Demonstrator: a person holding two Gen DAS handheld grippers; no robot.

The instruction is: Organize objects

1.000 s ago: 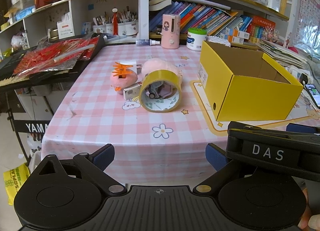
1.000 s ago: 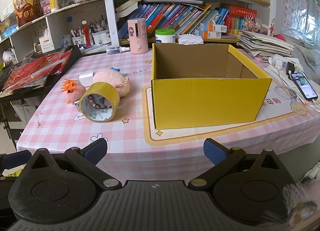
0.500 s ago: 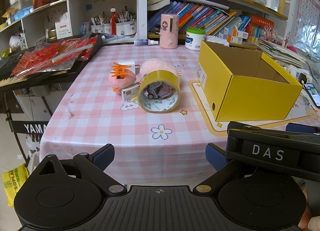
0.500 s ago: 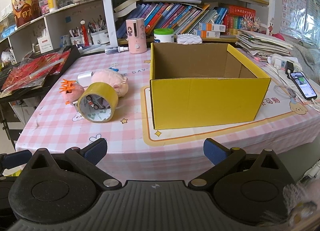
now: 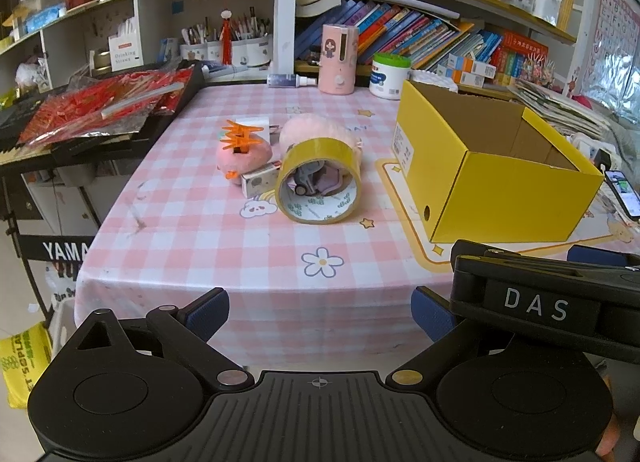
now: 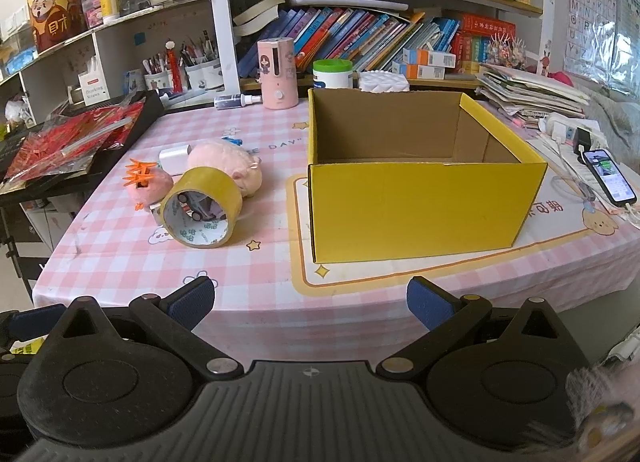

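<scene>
Tape roll (image 5: 319, 181) lies on its side ahead of the left gripper (image 5: 319, 308), nearer than the right gripper (image 6: 310, 302); both stand apart, empty.

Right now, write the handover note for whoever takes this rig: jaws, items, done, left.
Left gripper: jaws open, holding nothing, short of the table edge.
Right gripper: the same.
Open yellow cardboard box: on the pink checked tablecloth; what shows of its inside is bare.
Left of the box, clustered: yellow tape roll on its side, pink plush toy, pink round toy with orange spikes, small white box.
Done: nothing boxed.
Left: probably move the cluster into the box.
</scene>
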